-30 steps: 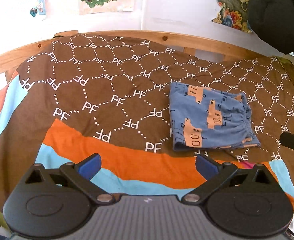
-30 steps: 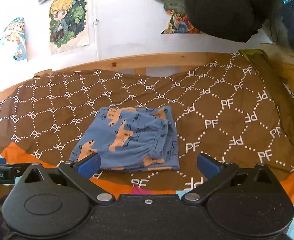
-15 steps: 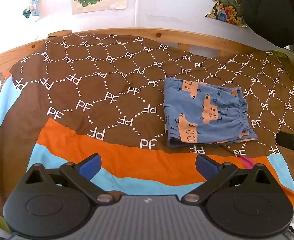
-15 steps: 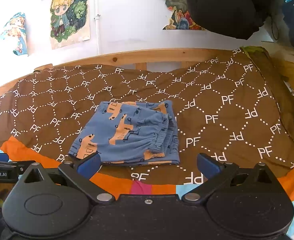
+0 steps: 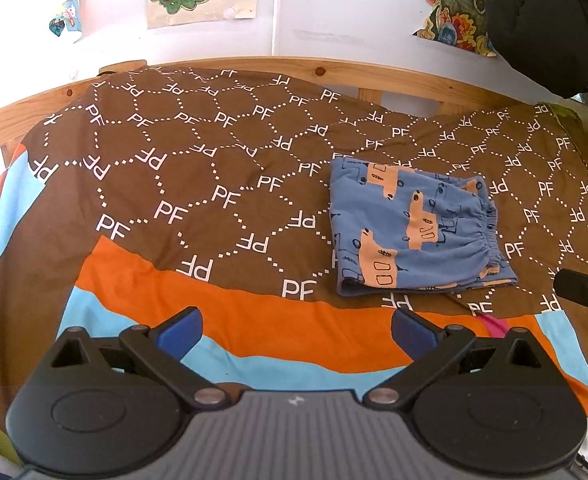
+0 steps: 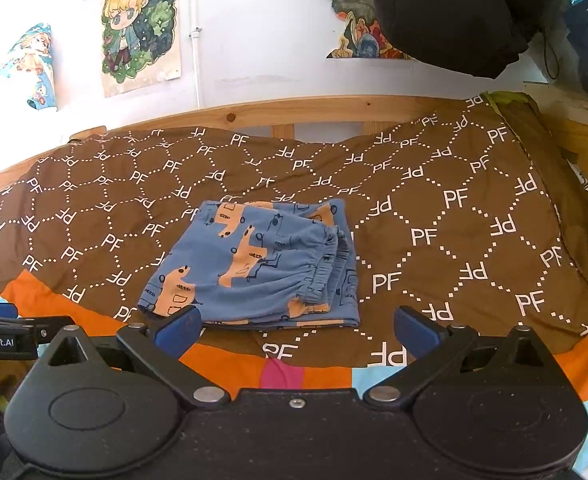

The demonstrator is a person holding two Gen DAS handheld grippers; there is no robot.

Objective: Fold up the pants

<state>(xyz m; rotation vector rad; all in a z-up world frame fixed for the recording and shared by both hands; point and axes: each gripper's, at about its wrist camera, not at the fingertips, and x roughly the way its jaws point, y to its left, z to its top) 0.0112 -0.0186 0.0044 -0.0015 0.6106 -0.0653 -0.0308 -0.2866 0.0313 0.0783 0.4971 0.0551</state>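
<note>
On the bed, going left to right, the left part of the brown patterned cover (image 5: pixel 198 184) lies bare, and right of the middle sits one pair of blue pants (image 5: pixel 410 228) with orange vehicle prints, already folded into a compact, roughly square bundle. The left claw (image 5: pixel 296 326) hangs released on the near side of the cover, its two blue fingers wide apart with nothing between them, and the bundle lies beyond it and to its right, apart from it. Seen from the right wrist, the right claw (image 6: pixel 296 326) is likewise released and empty, its left finger just in front of the bundle's near left corner; whether it touches the cloth cannot be told. The pants look light, thin and limp, so the stacked layers would probably slide or fall open if lifted by a single ply. The gathered elastic waistband (image 6: pixel 326 268) on the right side is the thickest part, and a pinch there, or through all layers at the near folded edge, seems safest. Counted: one pair of pants, two claws, one bed cover, several posters on the far wall.
</note>
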